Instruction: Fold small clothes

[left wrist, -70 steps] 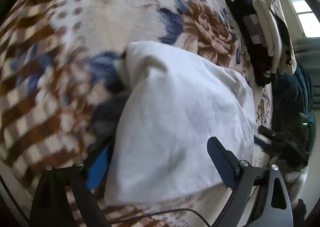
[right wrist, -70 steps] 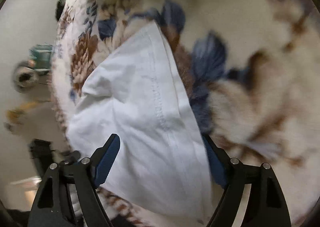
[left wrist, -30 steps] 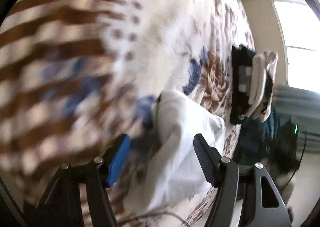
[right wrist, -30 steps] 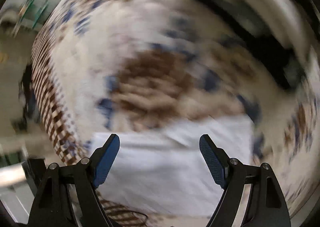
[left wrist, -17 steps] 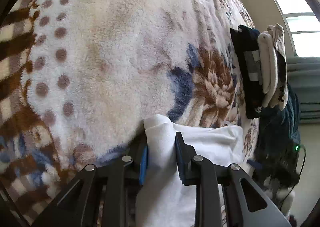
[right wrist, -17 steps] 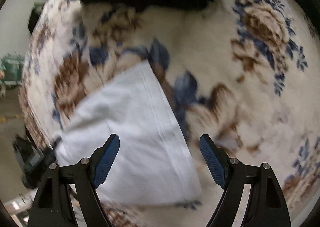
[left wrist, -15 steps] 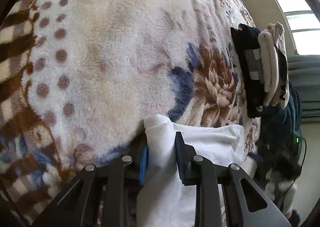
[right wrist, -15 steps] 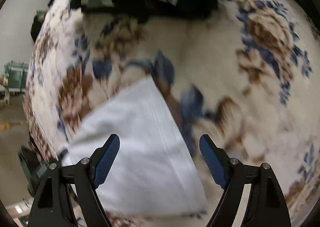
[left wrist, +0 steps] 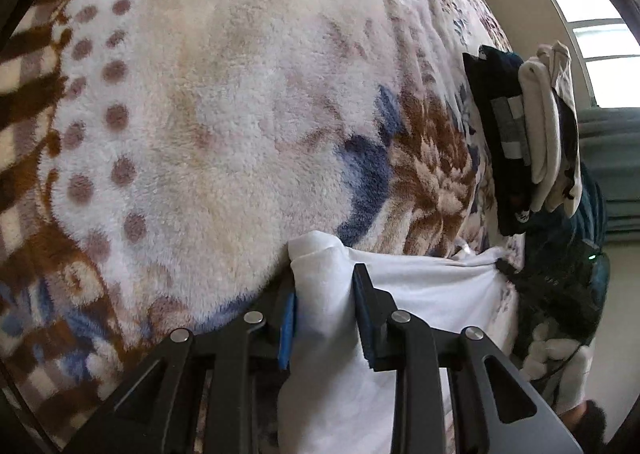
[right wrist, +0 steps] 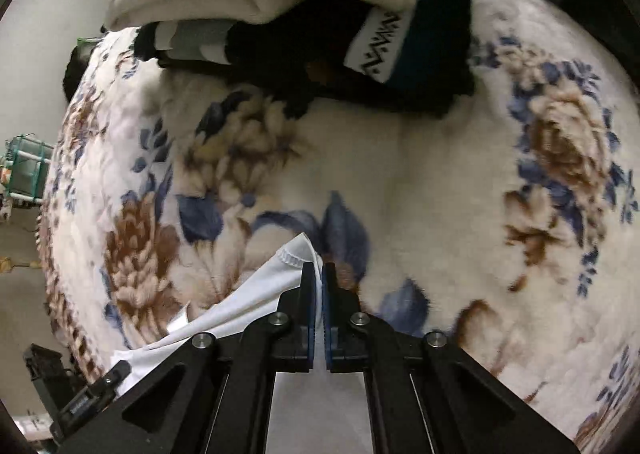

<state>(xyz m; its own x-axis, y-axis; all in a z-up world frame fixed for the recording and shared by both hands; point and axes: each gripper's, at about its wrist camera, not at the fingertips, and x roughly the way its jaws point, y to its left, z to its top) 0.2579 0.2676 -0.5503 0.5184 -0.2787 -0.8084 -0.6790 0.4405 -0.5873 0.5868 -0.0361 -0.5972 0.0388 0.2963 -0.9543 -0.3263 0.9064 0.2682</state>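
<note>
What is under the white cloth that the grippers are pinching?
The white cloth lies on a fluffy flowered blanket, which shows all around it. Right under the cloth is covered, so anything else there cannot be seen.

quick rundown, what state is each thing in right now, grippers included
left gripper: shut on a bunched corner of the white garment
right gripper: jaws just closed, pinching a hemmed corner of the garment
white garment: partly folded, flat on the blanket
floral fleece blanket: spread out
stack of clothes: folded, piled on the blanket
</note>
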